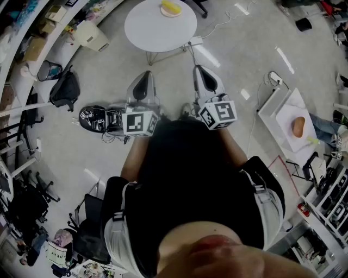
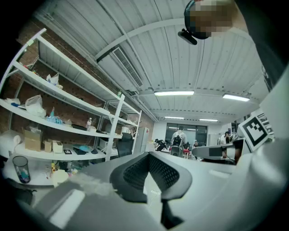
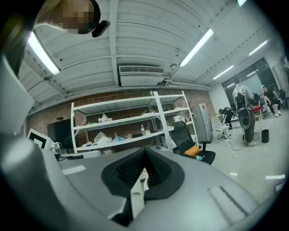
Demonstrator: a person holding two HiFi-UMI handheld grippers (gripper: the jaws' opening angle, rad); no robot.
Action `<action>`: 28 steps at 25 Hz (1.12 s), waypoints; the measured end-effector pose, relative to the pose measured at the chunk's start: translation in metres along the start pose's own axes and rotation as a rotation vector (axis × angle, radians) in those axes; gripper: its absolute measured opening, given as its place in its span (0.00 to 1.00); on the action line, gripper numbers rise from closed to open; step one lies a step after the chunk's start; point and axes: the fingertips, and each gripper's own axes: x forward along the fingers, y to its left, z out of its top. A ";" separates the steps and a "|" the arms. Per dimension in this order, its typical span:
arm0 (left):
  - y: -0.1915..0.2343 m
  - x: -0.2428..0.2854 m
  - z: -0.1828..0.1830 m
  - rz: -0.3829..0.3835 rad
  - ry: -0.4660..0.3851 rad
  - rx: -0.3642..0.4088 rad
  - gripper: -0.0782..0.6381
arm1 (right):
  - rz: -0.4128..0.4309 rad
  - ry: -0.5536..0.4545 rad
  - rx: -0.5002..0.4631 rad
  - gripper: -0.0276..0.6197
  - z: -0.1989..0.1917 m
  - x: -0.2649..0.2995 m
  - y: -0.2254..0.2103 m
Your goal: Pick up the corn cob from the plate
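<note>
The corn cob lies on its plate at the far edge of the round white table. You hold your left gripper and right gripper side by side short of that table's near edge, each with its jaws pressed together on nothing.

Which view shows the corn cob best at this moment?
The head view: the corn cob lies on its plate on the round white table at the frame's top. Neither gripper view shows it; both look at shelves and ceiling.
</note>
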 end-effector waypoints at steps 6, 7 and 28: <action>0.001 0.002 -0.003 -0.019 -0.005 0.021 0.11 | -0.011 -0.013 -0.002 0.05 -0.007 0.001 -0.004; 0.001 0.002 -0.005 -0.018 -0.004 0.021 0.11 | -0.011 -0.012 -0.002 0.05 -0.008 0.001 -0.004; 0.044 -0.010 0.001 -0.023 -0.006 0.003 0.11 | -0.054 -0.019 0.005 0.05 -0.012 0.027 0.022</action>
